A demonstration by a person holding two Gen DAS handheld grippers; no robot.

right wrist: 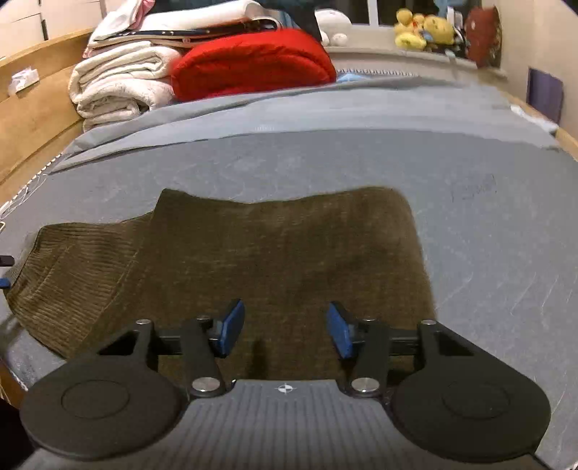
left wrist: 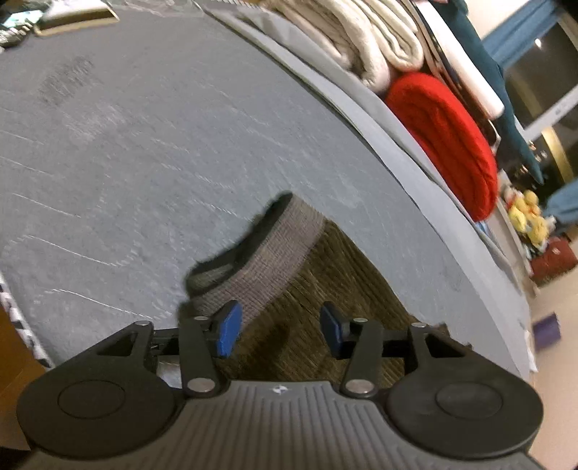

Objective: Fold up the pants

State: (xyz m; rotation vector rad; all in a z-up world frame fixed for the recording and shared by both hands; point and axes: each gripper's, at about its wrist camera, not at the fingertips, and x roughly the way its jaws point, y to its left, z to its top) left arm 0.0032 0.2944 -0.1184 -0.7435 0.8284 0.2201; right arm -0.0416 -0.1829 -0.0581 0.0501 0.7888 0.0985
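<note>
Olive-brown corduroy pants (right wrist: 274, 253) lie flat on the grey bed cover (right wrist: 469, 224), folded over, with one part reaching out to the left. In the left wrist view the pants (left wrist: 325, 289) show their grey ribbed waistband (left wrist: 267, 260). My left gripper (left wrist: 280, 330) is open just above the pants by the waistband, its left blue pad (left wrist: 227, 329) next to the band. My right gripper (right wrist: 283, 330) is open and empty, low over the near edge of the pants. A bit of the left gripper shows at the left edge of the right wrist view (right wrist: 5, 271).
A folded red blanket (right wrist: 253, 61) and a stack of white blankets (right wrist: 119, 83) lie at the head of the bed. A wooden bed frame (right wrist: 32, 108) runs along the left. Yellow plush toys (right wrist: 422, 30) sit on a far ledge. The bed's edge (left wrist: 505, 289) drops to the floor.
</note>
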